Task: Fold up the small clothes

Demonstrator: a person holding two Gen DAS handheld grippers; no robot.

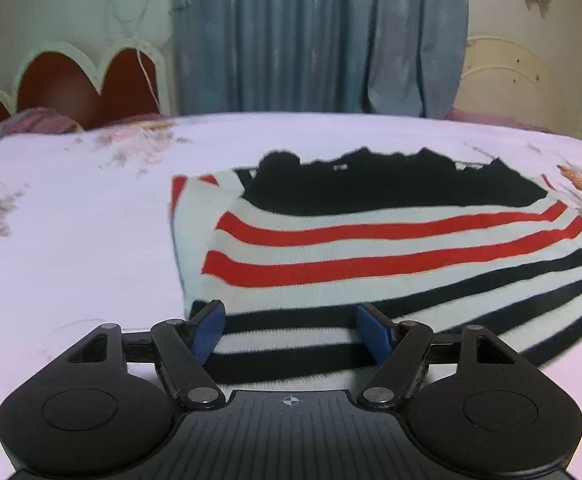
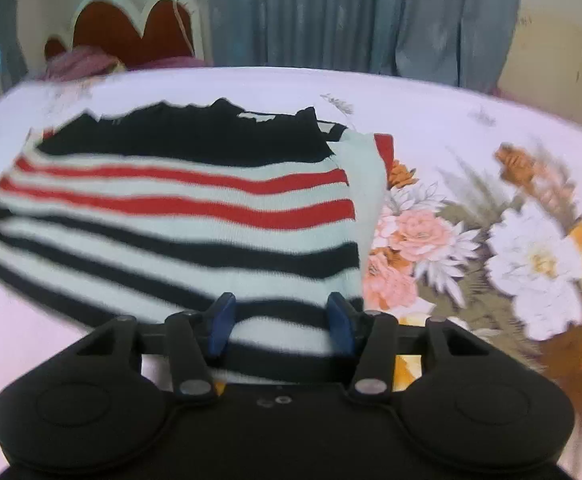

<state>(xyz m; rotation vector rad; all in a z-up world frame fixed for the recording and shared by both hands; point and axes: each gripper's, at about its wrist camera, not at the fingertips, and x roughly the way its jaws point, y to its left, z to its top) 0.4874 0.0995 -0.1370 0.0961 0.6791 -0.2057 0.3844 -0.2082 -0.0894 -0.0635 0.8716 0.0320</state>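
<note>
A small knitted sweater (image 1: 371, 236) with a black top, red stripes and black stripes on white lies flat on the bed, its hem toward me. One sleeve is folded in along its side (image 2: 365, 168). My left gripper (image 1: 291, 316) stands open over the hem near the sweater's left corner, and the striped fabric runs flat between and beneath its blue pads (image 1: 211, 332). My right gripper (image 2: 281, 304) is open over the hem near the right corner of the sweater (image 2: 171, 208). The fabric there is not bunched and I see no pad pressing on it. Both views are blurred by motion.
The bed sheet (image 1: 71, 248) is pale with a large flower print (image 2: 491, 240) to the right of the sweater. A scalloped red and white headboard (image 1: 71, 80) stands at the far left, with a grey-blue curtain (image 1: 311, 40) behind the bed.
</note>
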